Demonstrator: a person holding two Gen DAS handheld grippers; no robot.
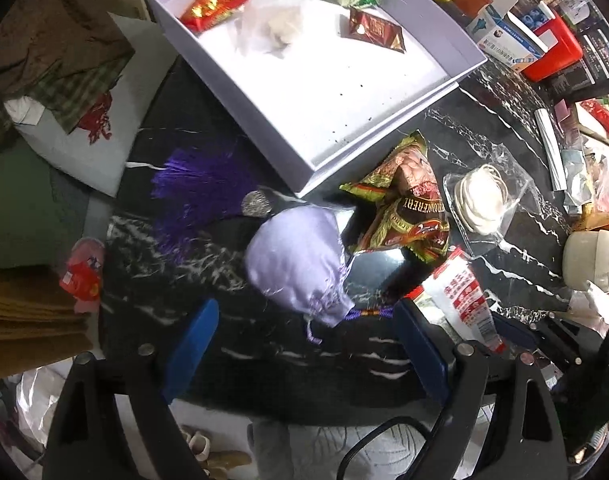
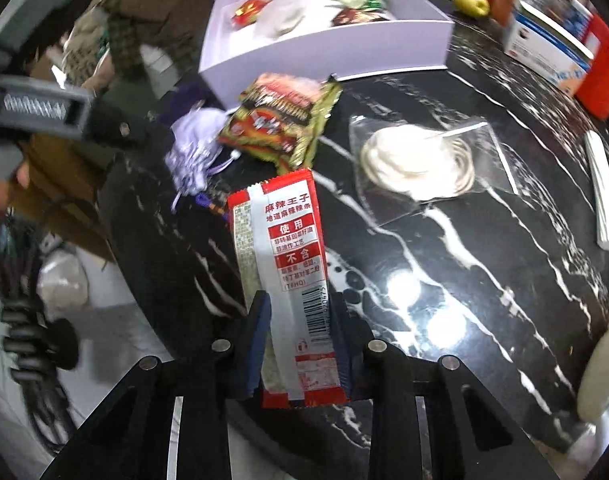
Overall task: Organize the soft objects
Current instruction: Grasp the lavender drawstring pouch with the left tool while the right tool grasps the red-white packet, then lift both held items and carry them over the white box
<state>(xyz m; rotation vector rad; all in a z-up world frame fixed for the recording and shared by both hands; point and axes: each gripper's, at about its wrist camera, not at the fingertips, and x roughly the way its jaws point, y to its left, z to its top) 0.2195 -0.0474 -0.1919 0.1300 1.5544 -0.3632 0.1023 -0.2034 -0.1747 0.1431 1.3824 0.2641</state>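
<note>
My right gripper (image 2: 300, 344) pinches a red-and-white snack packet (image 2: 292, 276) above the black marble table (image 2: 484, 280).

My left gripper (image 1: 304, 336) hangs spread wide, holding nothing; a lavender satin pouch (image 1: 300, 260) lies just beyond its fingertips at 12 o'clock. Farther on, at 12 to 1 o'clock, sits the white box (image 1: 344, 120); a bagged coil of white cord (image 1: 482, 198) lies at 2 o'clock.

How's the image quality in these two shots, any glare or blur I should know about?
Right wrist view: bright lamp glare on the marble table, motion blur toward the white box. Left wrist view: sharper, fisheye bending at the edges, slight blur on the lilac pouch.
</note>
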